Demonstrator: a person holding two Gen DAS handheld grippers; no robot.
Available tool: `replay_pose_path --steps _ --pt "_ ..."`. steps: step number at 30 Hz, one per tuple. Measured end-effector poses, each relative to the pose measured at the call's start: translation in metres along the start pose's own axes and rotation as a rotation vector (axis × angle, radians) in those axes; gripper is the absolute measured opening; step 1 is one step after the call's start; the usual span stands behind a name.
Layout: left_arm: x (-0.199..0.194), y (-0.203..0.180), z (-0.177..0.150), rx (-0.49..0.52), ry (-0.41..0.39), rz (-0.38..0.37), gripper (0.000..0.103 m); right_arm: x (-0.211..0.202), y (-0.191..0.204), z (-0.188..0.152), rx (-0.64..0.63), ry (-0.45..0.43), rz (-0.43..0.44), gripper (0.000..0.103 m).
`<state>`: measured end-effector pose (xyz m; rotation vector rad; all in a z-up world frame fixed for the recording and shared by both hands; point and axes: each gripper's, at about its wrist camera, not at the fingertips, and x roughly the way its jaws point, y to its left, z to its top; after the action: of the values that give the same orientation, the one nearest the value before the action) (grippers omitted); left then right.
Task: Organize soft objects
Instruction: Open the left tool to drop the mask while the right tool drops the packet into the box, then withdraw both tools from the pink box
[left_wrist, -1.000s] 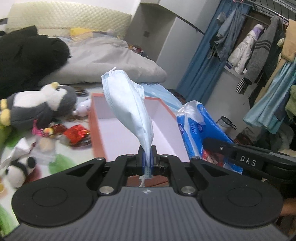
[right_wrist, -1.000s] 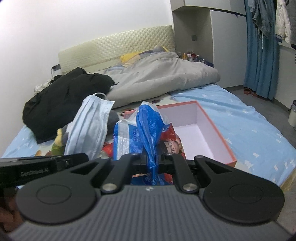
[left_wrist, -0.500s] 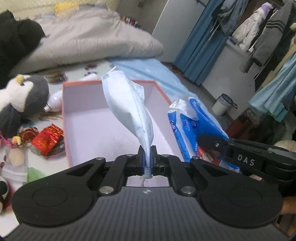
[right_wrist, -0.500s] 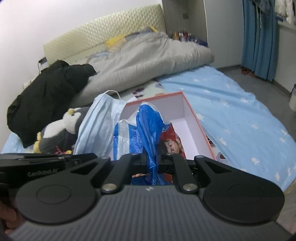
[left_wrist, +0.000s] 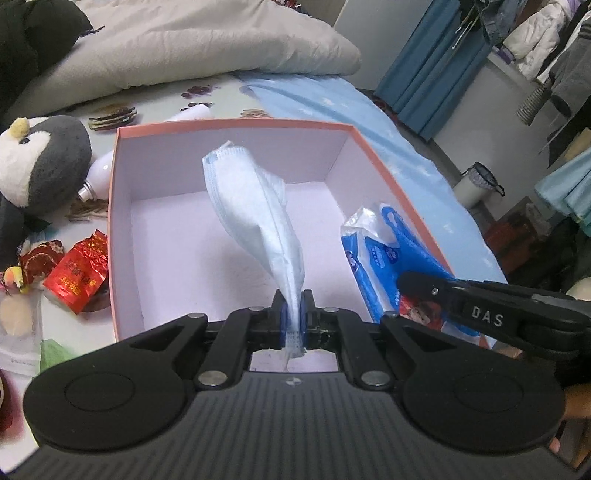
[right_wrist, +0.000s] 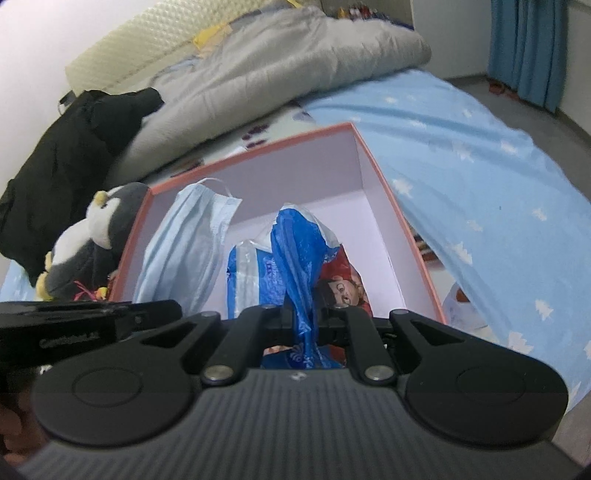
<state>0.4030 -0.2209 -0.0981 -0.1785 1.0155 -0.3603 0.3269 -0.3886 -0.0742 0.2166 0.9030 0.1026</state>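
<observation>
I see a bed with a pale blue sheet (right_wrist: 461, 155) ahead of my grippers | grey duvet (left_wrist: 192, 40) bunched beyond | quilted cream headboard (right_wrist: 155, 44) against a white wall (right_wrist: 37, 33) far left | blue curtain (right_wrist: 524, 48) far right | grey floor (right_wrist: 517, 96) below it | clothes hanging (left_wrist: 546, 44) upper right.

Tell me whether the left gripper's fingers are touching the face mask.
Touching. In the left wrist view, the left gripper has its fingers pressed against both sides of the face mask at its lower end, with the rest standing above the box.
</observation>
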Motion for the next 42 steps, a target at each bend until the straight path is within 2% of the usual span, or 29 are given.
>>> replay_pose_path --steps 1,3,4,5,11,19,27,42 --pt "0.002 0.002 0.0 -0.011 0.005 -0.005 0.013 0.002 -0.001 0.0 0.009 0.01 -0.003 0.019" --pt "-0.001 0.004 -0.003 -0.027 0.0 0.0 0.028 0.003 -0.003 0.001 0.024 0.017 -0.008 0.034" --pt "-0.003 0.004 -0.004 -0.024 -0.007 0.005 0.032 0.001 -0.003 0.0 0.028 0.013 -0.011 0.044" --pt "-0.006 0.004 -0.005 -0.018 -0.015 0.009 0.036 -0.002 -0.002 -0.001 0.025 0.005 -0.011 0.048" --pt "-0.038 0.0 -0.014 0.011 -0.062 0.003 0.036 -0.024 0.009 -0.007 0.021 -0.031 -0.008 0.047" --pt "-0.1 -0.008 -0.045 0.055 -0.125 0.0 0.036 -0.073 0.032 -0.028 0.009 -0.1 0.012 0.047" --pt "-0.159 -0.009 -0.089 0.074 -0.188 0.006 0.036 -0.121 0.055 -0.059 -0.007 -0.175 0.046 0.047" --pt "-0.246 0.013 -0.176 0.011 -0.297 0.046 0.039 -0.179 0.095 -0.125 -0.09 -0.251 0.071 0.047"
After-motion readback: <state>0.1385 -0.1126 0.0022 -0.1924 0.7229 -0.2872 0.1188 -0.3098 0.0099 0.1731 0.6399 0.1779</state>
